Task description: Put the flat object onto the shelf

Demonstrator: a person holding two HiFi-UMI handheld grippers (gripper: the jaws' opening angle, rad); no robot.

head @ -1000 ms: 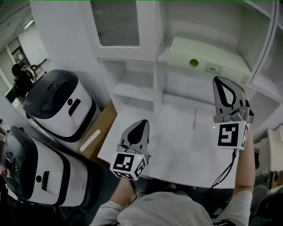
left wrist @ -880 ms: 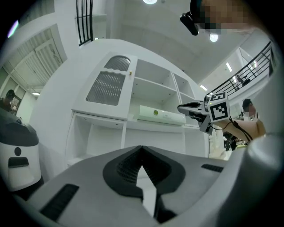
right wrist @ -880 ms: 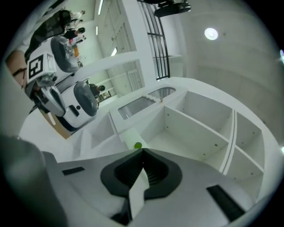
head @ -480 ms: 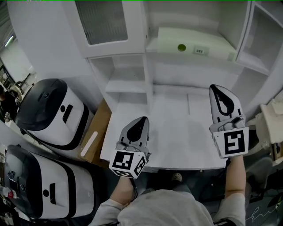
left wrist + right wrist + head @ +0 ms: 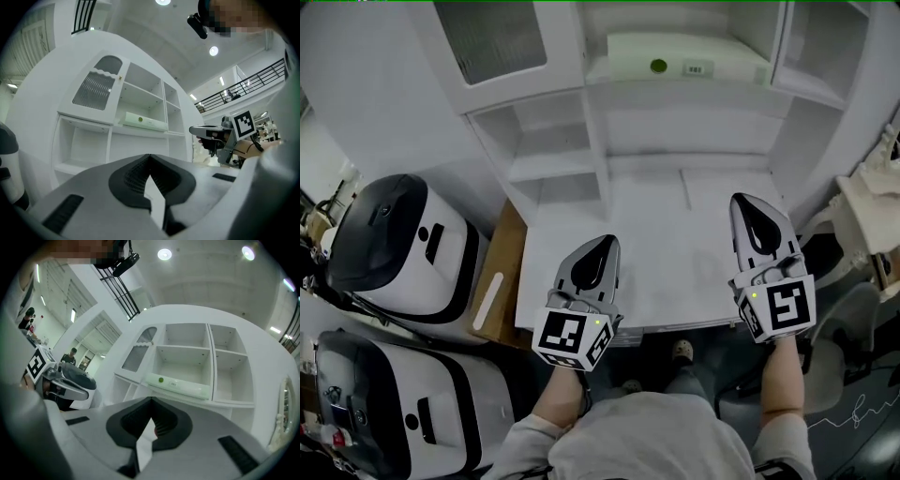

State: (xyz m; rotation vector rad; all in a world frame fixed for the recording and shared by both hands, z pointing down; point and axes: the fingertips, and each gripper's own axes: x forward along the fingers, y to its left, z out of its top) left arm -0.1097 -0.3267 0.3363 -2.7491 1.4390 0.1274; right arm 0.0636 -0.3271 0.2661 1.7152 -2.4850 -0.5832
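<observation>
Shelving [image 5: 548,150], white and tall, rises from the far edge of a white desk [image 5: 675,253]. It has open compartments and one frosted door [image 5: 492,37] at its upper left.

Two rounded white-and-black machines [image 5: 403,244] stand on the floor off the desk's left edge, one nearer than the other. A brown cardboard piece [image 5: 502,272] sits between them and that edge.

The flat object, a pale green box [image 5: 675,52] with a green dot and a barcode label, lies flat on a shelf in the wide middle compartment, above the desk's far edge.

The left gripper [image 5: 605,246] is over the desk's near left corner and the right gripper [image 5: 748,202] over its near right corner. They are well apart and both point toward the shelving. On each, the two fingers are pressed together at the tips with nothing between them.
</observation>
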